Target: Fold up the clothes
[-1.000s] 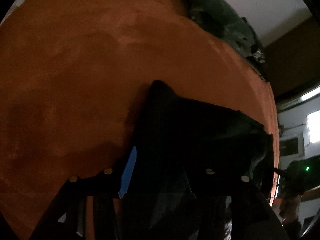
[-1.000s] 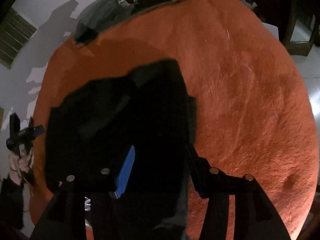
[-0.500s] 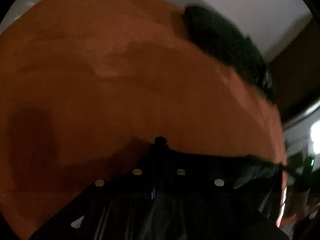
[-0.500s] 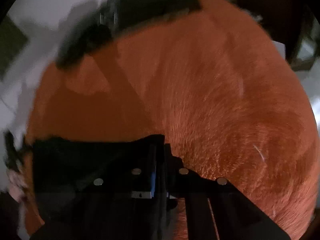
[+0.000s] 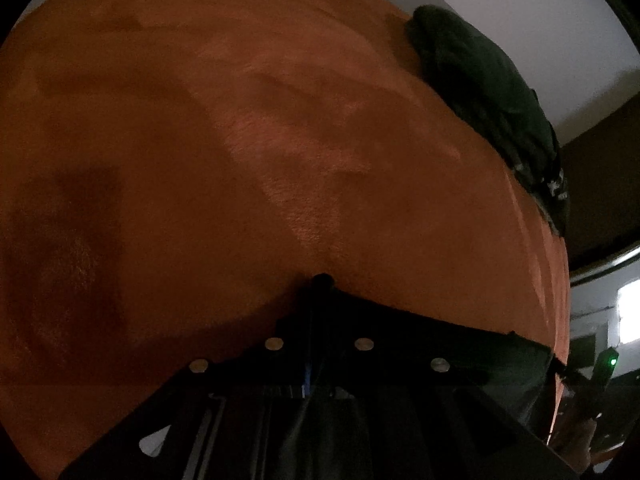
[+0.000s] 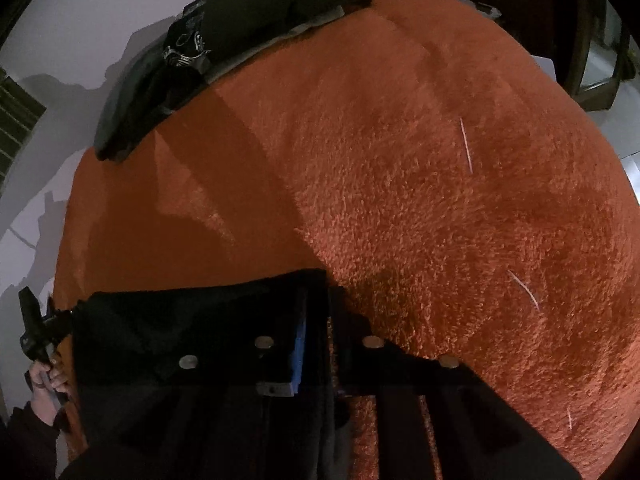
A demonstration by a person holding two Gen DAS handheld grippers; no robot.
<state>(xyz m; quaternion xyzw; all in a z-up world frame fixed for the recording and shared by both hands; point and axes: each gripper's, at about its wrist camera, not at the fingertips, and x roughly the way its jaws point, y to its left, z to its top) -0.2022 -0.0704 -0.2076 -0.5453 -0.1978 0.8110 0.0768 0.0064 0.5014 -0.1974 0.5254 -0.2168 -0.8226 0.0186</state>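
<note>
Orange shaggy rug [image 6: 440, 200] fills both views, dim light, with a pile of dark folded clothes [image 6: 248, 32] at its far edge against the pale wall.

Task item: a black fabric garment [image 6: 180, 320], stretched as a taut band between the two tools. Its long axis runs straight from one gripper to the other, across the rug and near its close edge.

Left gripper [image 5: 318, 312]: jaws nearly together, pinching the garment's corner; a small nub of cloth pokes out past the tips. From here the fabric runs off to the right.

Right gripper [image 6: 316, 320]: jaws narrow, having just eased apart a little after closing, cloth between them at the other corner (blue pad visible beside the cloth). Pads look to be on the fabric, though it's too dark to be sure how firmly. From here the fabric runs off to the left, toward the person's hand [image 6: 44, 384] on the left tool.

Judgement: each tool owns one end of the same edge, so neither is nearer. The next move probably carries that edge forward over the rug, both hands in parallel, at right angles to the band. Risk: the right grip may slip if it's loosening.
</note>
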